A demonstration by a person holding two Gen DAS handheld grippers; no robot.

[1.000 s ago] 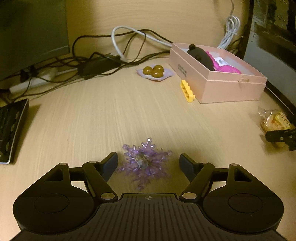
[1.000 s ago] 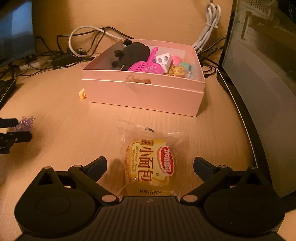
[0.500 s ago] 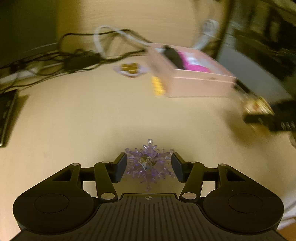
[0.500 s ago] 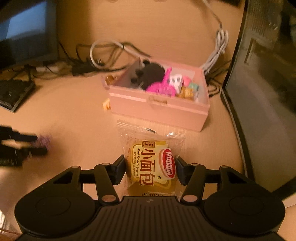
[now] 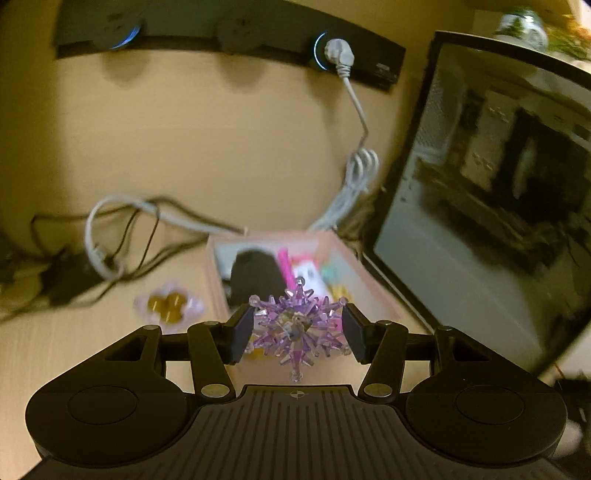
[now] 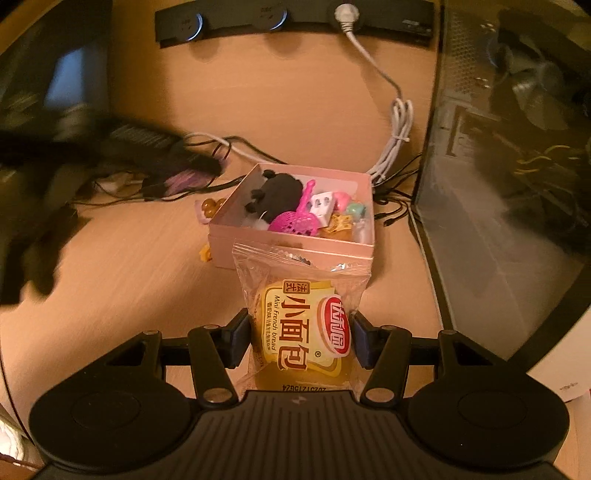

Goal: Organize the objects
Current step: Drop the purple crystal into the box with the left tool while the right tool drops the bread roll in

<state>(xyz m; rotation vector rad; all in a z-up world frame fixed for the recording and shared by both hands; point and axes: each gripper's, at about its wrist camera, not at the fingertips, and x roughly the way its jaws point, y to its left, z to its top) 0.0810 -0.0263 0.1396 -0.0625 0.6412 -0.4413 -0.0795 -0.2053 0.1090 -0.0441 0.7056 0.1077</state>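
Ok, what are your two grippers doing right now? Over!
Left gripper shut on purple snowflake. Right gripper shut on bread packet. Both lifted, facing pink box. Nothing in the way.

Desk surroundings behind the work area

A black power strip is mounted on the wooden back panel, with a white plug seated in it; its white cable is looped into a bundle tied near the desk. A glass-sided computer case is stood at the right edge. Tangled black wires and a grey-white cord are spread over the wooden desk at the left. A dark monitor is seen, blurred, at far left.
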